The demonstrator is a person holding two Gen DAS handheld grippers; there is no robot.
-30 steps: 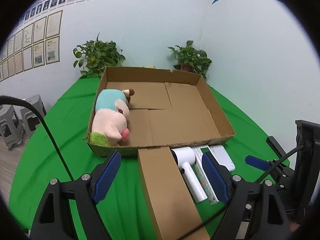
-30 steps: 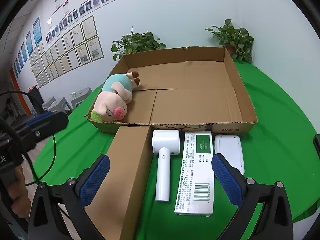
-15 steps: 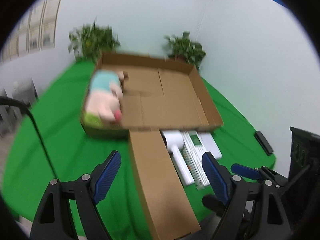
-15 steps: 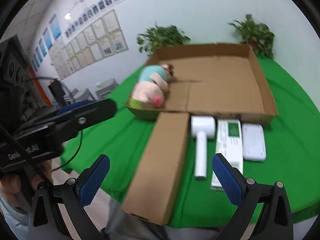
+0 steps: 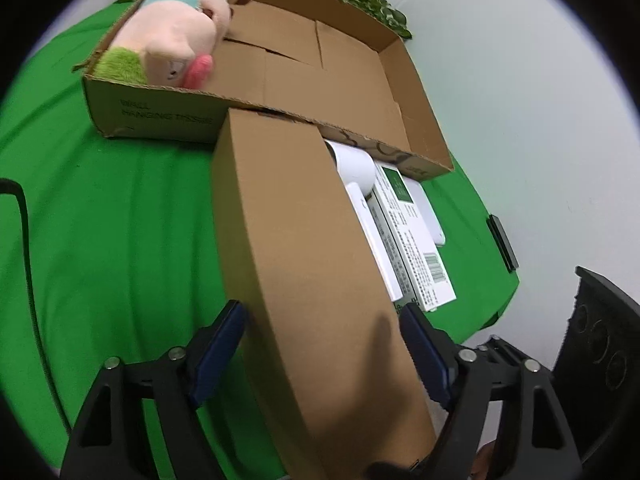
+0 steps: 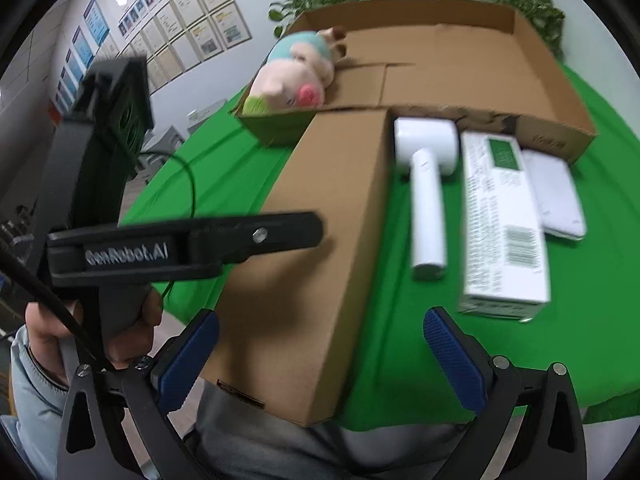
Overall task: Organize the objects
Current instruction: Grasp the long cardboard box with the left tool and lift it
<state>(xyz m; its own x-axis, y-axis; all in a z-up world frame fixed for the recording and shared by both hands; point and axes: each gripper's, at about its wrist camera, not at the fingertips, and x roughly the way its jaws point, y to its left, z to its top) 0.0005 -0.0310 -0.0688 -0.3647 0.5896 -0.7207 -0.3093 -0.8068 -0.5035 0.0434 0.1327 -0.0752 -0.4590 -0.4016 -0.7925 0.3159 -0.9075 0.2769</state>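
Note:
A long brown cardboard box [image 5: 304, 248] lies on the green table, its far end against the open cardboard tray [image 5: 420, 132]. My left gripper [image 5: 324, 364] is open and straddles the box's near end, one finger on each side. My right gripper [image 6: 320, 364] is open just before the same box [image 6: 320, 240], near its front corner. A plush pig [image 5: 176, 40] lies in the tray's left end and shows in the right wrist view [image 6: 292, 80]. A white handheld device [image 6: 428, 184], a white and green carton [image 6: 500, 220] and a white pouch [image 6: 556, 196] lie right of the box.
The left gripper's body [image 6: 168, 248] and the hand holding it cross the left of the right wrist view. A black cable [image 5: 24, 248] runs over the cloth at left. Potted plants [image 6: 316, 0] stand behind the tray. The table's front edge [image 6: 600, 400] is close.
Both grippers have dropped lower and closer to the long box. The left gripper now straddles its near end. The left gripper body has come into the right wrist view.

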